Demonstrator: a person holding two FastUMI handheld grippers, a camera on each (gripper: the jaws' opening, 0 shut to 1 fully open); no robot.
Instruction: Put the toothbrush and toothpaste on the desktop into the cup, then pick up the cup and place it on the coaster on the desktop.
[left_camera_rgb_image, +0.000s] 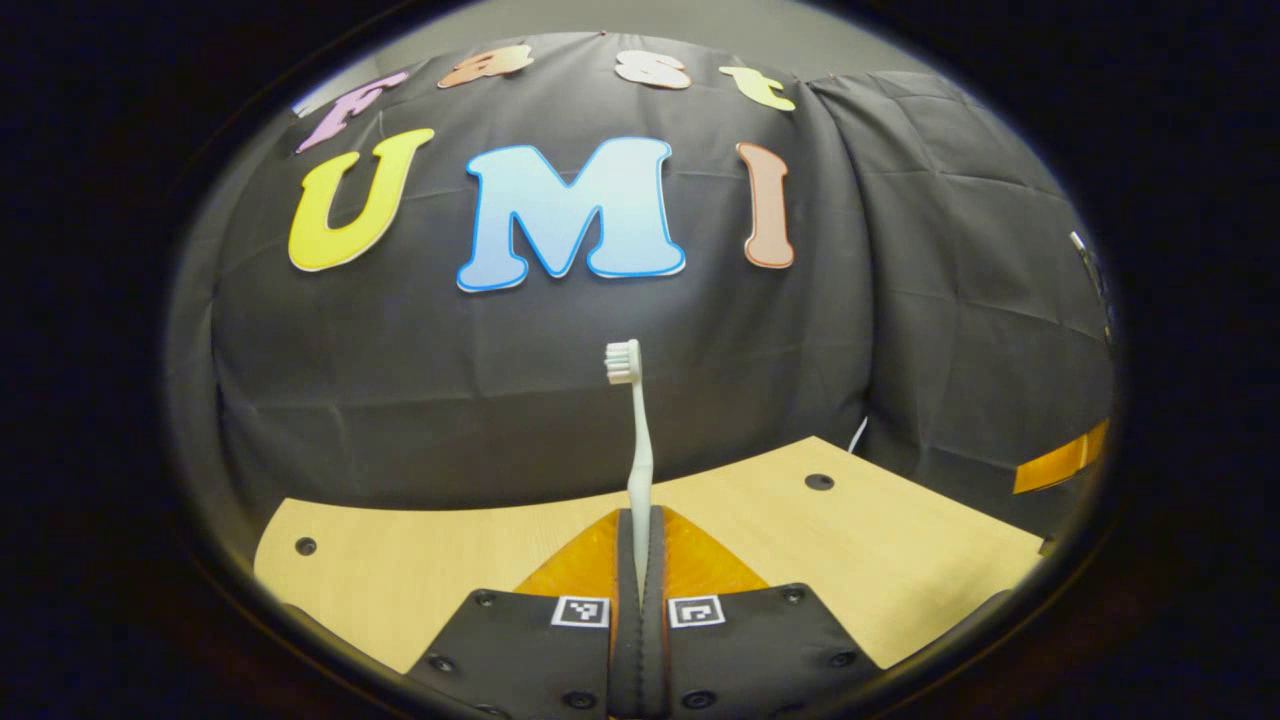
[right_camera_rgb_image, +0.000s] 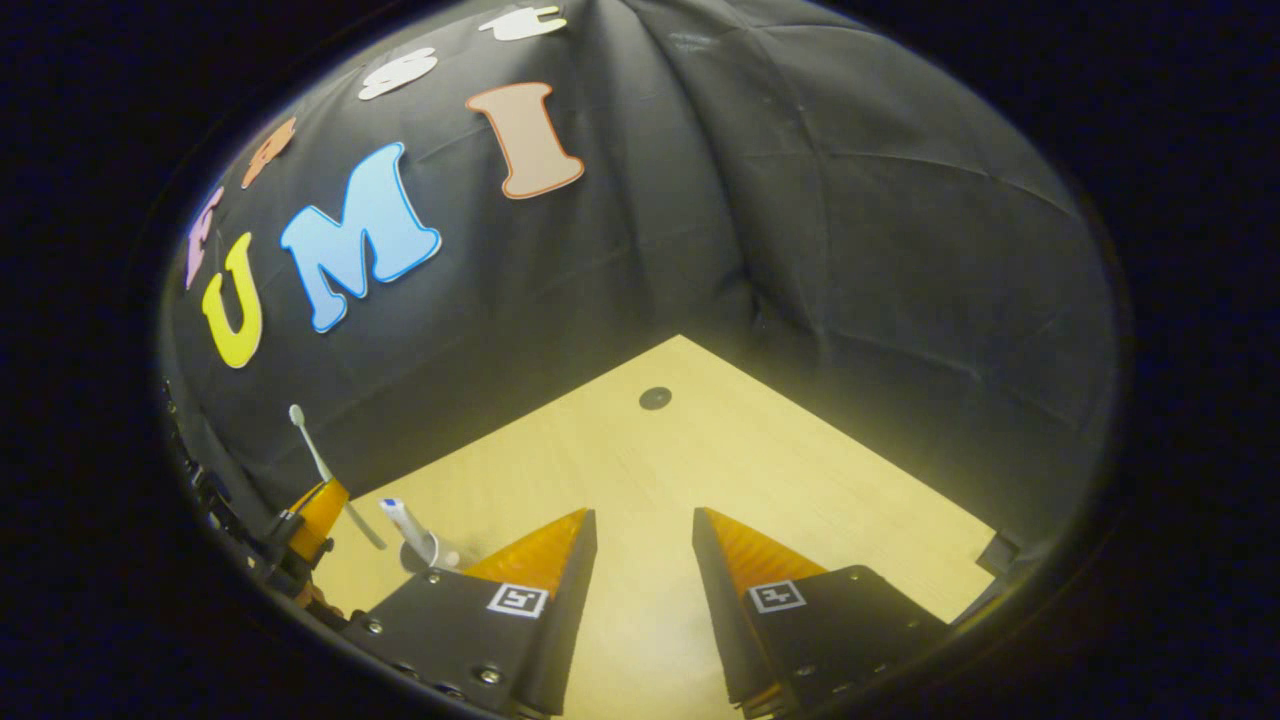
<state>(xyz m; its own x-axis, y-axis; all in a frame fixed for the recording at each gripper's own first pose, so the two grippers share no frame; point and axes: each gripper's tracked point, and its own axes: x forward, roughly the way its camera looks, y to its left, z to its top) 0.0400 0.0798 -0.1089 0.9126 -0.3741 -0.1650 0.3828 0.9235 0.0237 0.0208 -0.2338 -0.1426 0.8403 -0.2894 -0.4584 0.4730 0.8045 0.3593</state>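
looking across from the left, the toothbrush (left_camera_rgb_image: 640, 440) is seen pinched upright in the left gripper (left_camera_rgb_image: 640, 545), both fingers closed on the lower handle, bristle head up in the air above the surface (left_camera_rgb_image: 400, 560). in the right gripper view the same pair is spotted far left, lifted off the surface, brush tilted a bit. just beside it, a cup (right_camera_rgb_image: 425, 552) is partly hidden behind the right gripper's finger, with the toothpaste (right_camera_rgb_image: 402, 518) already standing in it, cap end up. further right, the right gripper (right_camera_rgb_image: 645, 535) is held wide open over bare surface, nothing between its fingers. the coaster can't be made out.

risk-wise: the brush is gripped low with a long length sticking out, so it could probably be swivelled in the grip. the cup looks narrow and already half taken, so the rim could be clipped, or the cup tipped over if it's nudged sideways.
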